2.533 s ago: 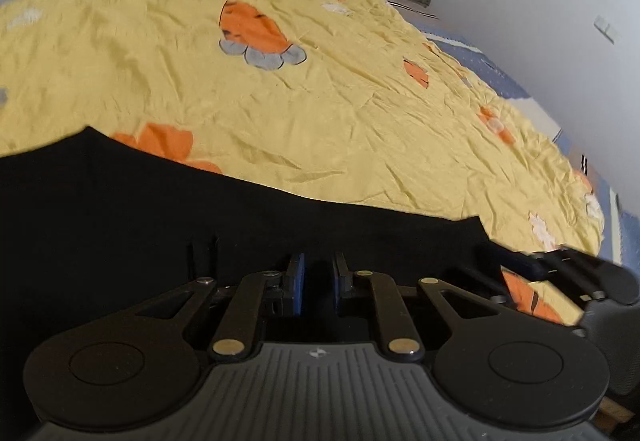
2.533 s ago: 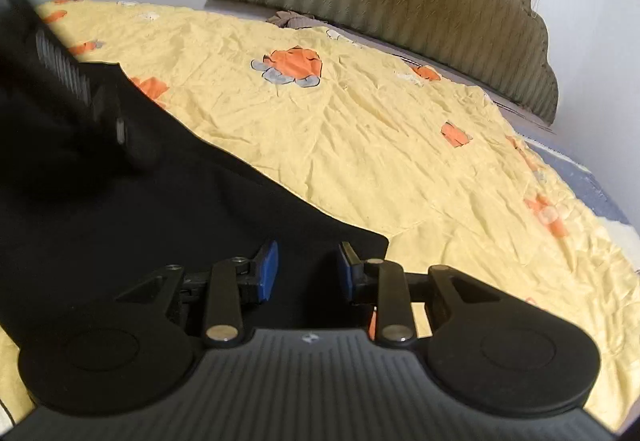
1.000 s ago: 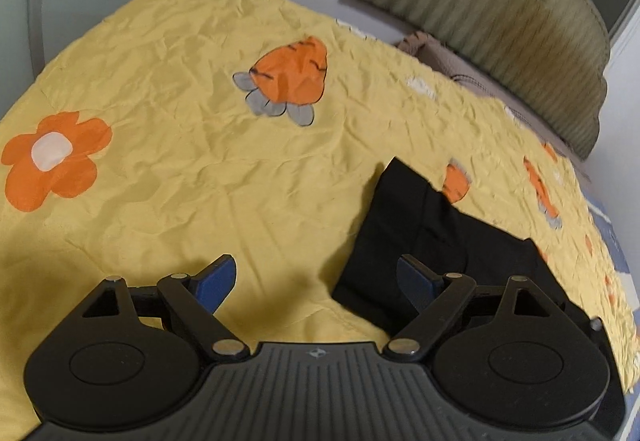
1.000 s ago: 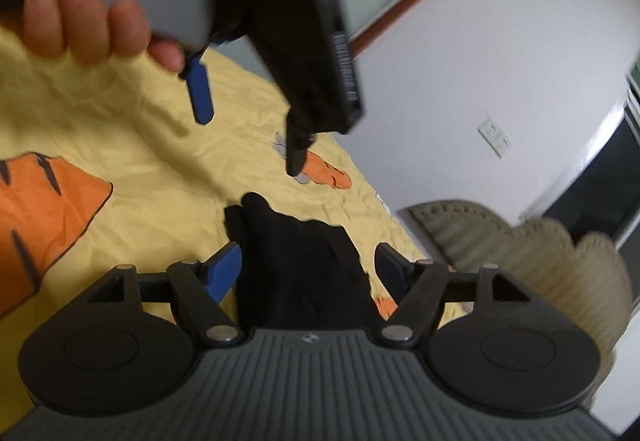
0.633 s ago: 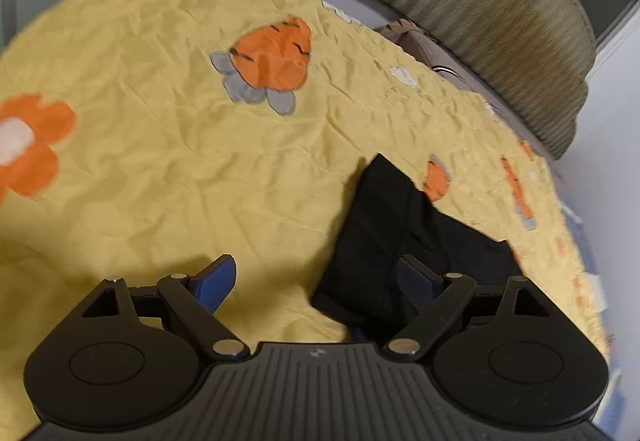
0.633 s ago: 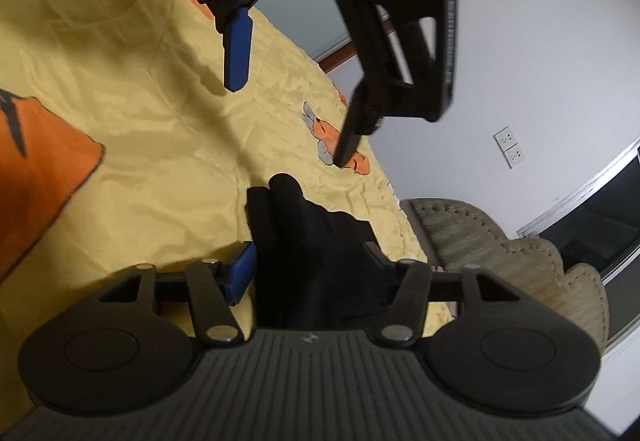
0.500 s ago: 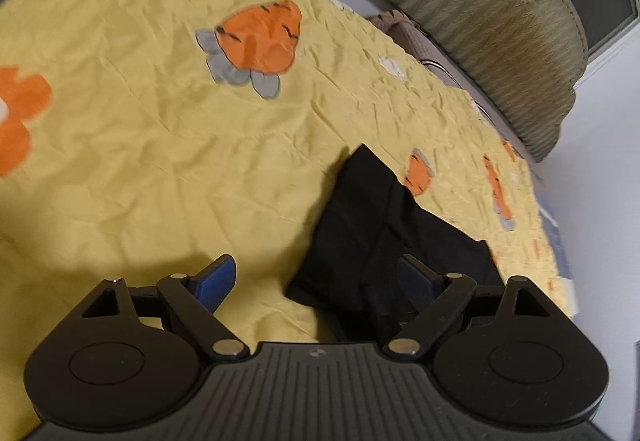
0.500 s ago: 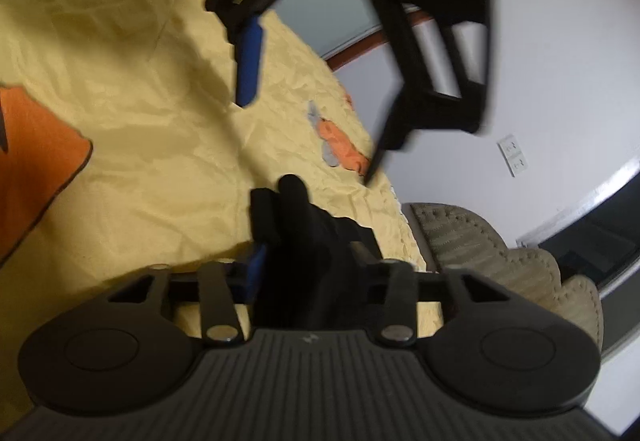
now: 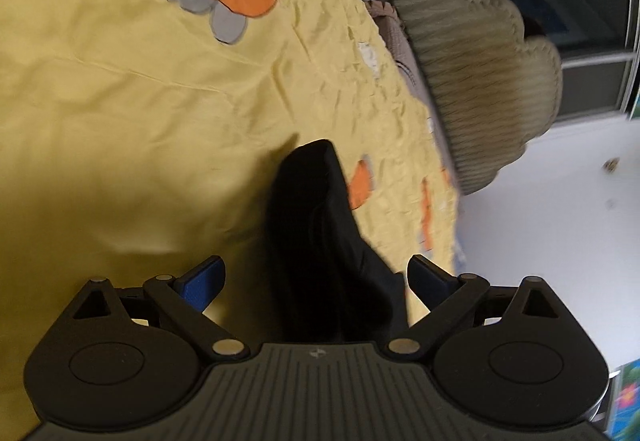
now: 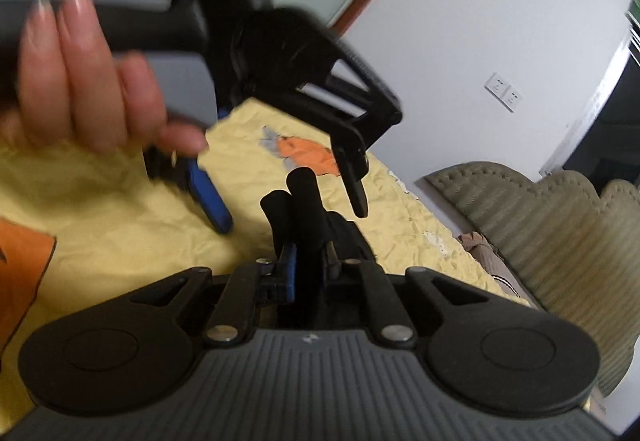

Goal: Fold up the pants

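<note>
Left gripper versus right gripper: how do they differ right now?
1. The left gripper has its jaws wide and opening; the right gripper's are nearly together and closing.
2. The black pants lie between the left's pads untouched; the right pinches a bunched fold of them.

Shared: blue pads, both aimed at the pants on the yellow bedsheet.

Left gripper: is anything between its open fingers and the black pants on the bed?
Nothing visible. The left gripper is opening with the pants already between its fingers, untouched. The right gripper is closing on the pants' near end.
</note>
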Action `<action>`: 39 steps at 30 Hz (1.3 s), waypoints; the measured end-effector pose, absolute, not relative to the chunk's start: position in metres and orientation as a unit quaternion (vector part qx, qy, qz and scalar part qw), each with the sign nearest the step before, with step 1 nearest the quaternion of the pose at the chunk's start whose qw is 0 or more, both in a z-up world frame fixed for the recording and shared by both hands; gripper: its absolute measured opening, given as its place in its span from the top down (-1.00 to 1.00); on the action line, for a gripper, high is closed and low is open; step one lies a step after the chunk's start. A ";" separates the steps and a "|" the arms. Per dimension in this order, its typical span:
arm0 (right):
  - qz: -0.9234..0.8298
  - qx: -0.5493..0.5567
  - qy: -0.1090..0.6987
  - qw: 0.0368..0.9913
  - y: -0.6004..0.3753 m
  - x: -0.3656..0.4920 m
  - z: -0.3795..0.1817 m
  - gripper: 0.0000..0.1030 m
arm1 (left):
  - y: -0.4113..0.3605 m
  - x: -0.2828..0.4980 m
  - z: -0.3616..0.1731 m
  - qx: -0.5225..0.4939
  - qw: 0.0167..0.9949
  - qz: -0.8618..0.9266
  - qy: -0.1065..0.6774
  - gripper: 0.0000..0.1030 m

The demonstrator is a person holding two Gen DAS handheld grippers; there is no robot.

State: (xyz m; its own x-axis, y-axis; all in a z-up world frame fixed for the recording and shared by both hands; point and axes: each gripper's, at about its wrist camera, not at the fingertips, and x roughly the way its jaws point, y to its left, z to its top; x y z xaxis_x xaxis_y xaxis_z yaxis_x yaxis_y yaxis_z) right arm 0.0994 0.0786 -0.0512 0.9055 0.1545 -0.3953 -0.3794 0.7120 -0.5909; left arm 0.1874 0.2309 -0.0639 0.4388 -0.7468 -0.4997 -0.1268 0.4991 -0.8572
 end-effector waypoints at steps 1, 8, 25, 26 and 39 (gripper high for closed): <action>0.146 -0.349 0.160 0.912 0.077 0.098 -0.050 0.80 | 0.228 0.192 -0.067 -0.460 0.712 -0.219 0.483 -0.91; 0.147 -0.345 0.159 0.913 0.073 0.091 -0.051 0.81 | 0.195 0.206 -0.057 -0.410 0.731 -0.232 0.493 0.12; 0.142 -0.179 0.211 0.950 -0.010 0.076 -0.029 0.63 | 0.148 0.171 0.005 -0.221 0.842 -0.207 0.446 0.61; 0.155 -0.123 0.223 0.955 -0.024 0.077 -0.024 0.61 | 0.146 0.169 0.008 -0.221 0.843 -0.209 0.444 0.62; 0.218 0.092 0.210 0.949 -0.125 0.048 -0.021 0.24 | 0.119 0.143 0.048 -0.210 0.860 -0.226 0.407 0.63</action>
